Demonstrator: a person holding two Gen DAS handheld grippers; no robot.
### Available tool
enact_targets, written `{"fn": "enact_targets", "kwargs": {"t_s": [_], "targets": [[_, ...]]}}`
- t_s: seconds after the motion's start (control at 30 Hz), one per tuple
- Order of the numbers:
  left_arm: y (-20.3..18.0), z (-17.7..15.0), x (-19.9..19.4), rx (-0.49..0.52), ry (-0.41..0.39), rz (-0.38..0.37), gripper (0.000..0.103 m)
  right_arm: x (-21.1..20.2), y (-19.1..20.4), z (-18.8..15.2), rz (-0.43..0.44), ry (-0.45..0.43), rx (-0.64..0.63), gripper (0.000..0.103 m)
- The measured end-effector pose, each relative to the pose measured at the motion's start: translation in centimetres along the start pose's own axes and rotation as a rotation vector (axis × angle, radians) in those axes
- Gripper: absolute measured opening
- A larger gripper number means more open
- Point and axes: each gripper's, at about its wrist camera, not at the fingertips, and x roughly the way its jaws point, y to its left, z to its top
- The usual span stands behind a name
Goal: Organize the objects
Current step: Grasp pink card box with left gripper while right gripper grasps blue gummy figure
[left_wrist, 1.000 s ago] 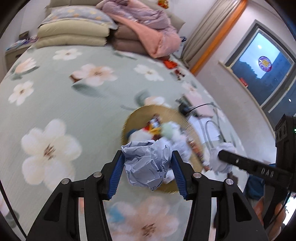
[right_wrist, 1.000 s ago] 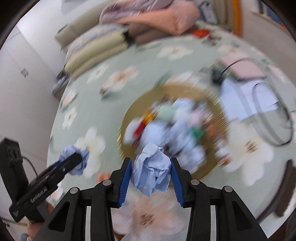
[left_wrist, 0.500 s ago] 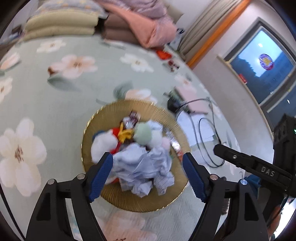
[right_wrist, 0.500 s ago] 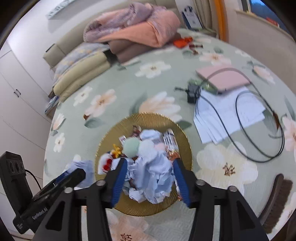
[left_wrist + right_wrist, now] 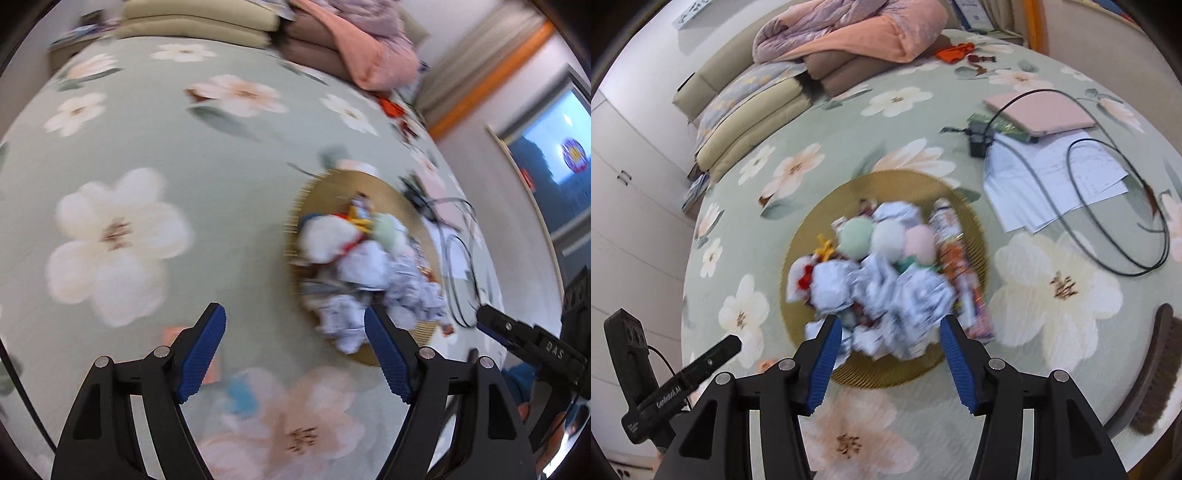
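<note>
Both grippers are hanging spread wide and empty. Left gripper [image 5: 295,354] is sitting low centre in its view, over bare bedspread [image 5: 147,155], with the plate [image 5: 417,210] off to the right of its jaws. Right gripper [image 5: 890,354] is sitting low centre in its view, just at the plate's [image 5: 812,236] near edge.

The task's things are lying heaped on the gold plate, mid-frame in the right view: paper wads [image 5: 905,291] at the front, three pastel balls [image 5: 855,238] behind them, a printed wrapper [image 5: 956,266] along the right side, small red and yellow bits [image 5: 823,251] at the left.

Risks, judging from this:
- The heap is looking loose and high, and the front wads are sitting near the rim; a jaw brushing them could be sending one off onto the bedspread.
- Balls are resting on crumpled paper, so any nudge could be rolling them out.
- Cable [image 5: 1115,206] and papers [image 5: 1052,173] are lying right of the plate; a right-side sweep could be snagging the loop.
- Left view is heavily blurred, so its distance to the plate is hard to tell.
</note>
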Motion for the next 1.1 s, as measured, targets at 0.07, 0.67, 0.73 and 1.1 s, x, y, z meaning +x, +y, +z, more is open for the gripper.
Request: {"fn": "enact_targets", "kwargs": {"t_s": [0.07, 0.67, 0.73, 1.1], "targets": [[2.4, -0.3, -0.9, -0.068, -0.006, 0.020, 0.076, 0.3, 1.3, -0.7, 0.012, 0.013, -0.019, 0.054], [8.8, -5.1, 4.4, -0.053, 0.223, 0.021, 0.076, 10.5, 12.6, -13.2, 0.093, 0.301, -0.234, 0.054], [8.0, -5.4, 6.0, -0.020, 0.245, 0.017, 0.076, 11.8, 11.8, -14.7, 0.073, 0.340, -0.228, 0.054], [6.6, -4.8, 8.6, 0.072, 0.173, 0.208, 0.047, 13.7, 11.2, -15.1, 0.042, 0.347, -0.318, 0.054]]}}
